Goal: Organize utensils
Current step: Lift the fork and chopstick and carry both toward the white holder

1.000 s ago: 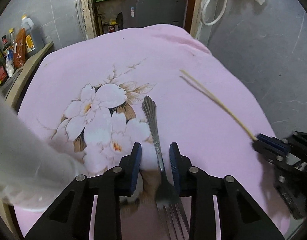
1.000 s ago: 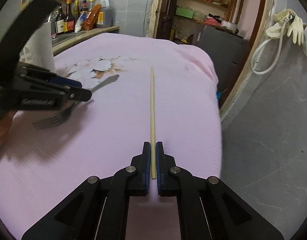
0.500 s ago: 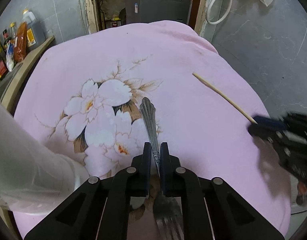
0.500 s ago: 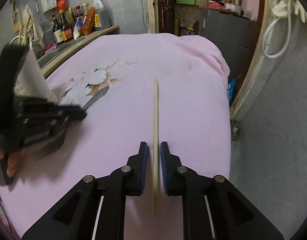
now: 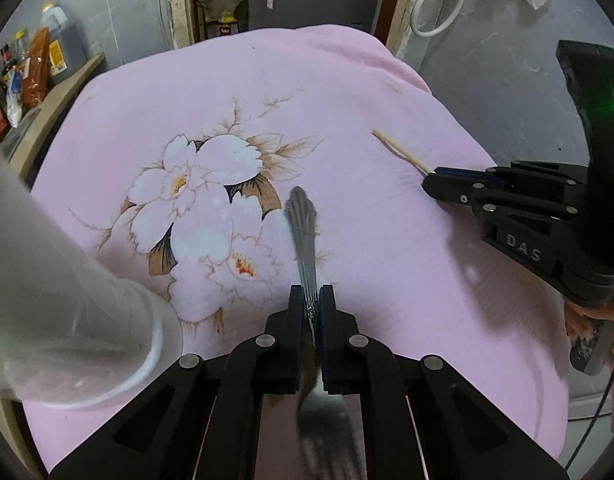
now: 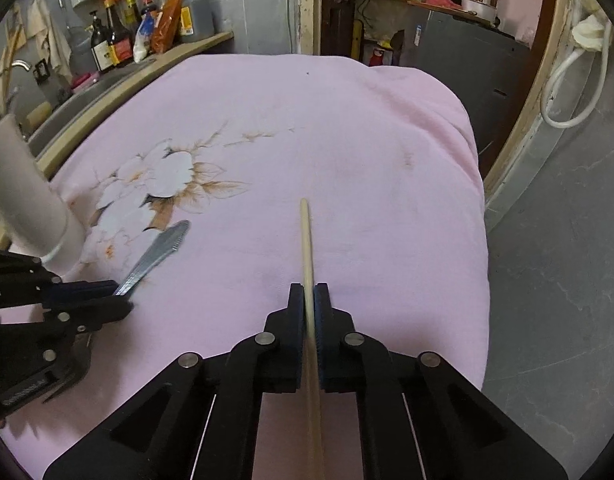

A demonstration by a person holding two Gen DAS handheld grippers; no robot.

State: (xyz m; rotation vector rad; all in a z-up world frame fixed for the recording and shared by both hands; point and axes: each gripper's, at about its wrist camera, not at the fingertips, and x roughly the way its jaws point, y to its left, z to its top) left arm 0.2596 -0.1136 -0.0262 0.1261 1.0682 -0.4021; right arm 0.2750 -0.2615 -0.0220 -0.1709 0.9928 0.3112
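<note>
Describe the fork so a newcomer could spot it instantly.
Find the pink floral cloth over the table. Beside its printed white blossoms lies the fork, clamped in the left gripper. It is silver metal with a scalloped handle end, unlike the plain wooden chopstick.

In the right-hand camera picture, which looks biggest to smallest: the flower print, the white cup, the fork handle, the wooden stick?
As they look in that view:
1. Flower print, widest spread.
2. White cup, though nearness to the camera enlarges it.
3. Wooden stick and fork handle: both thin and partly hidden by fingers, so unranked.
</note>
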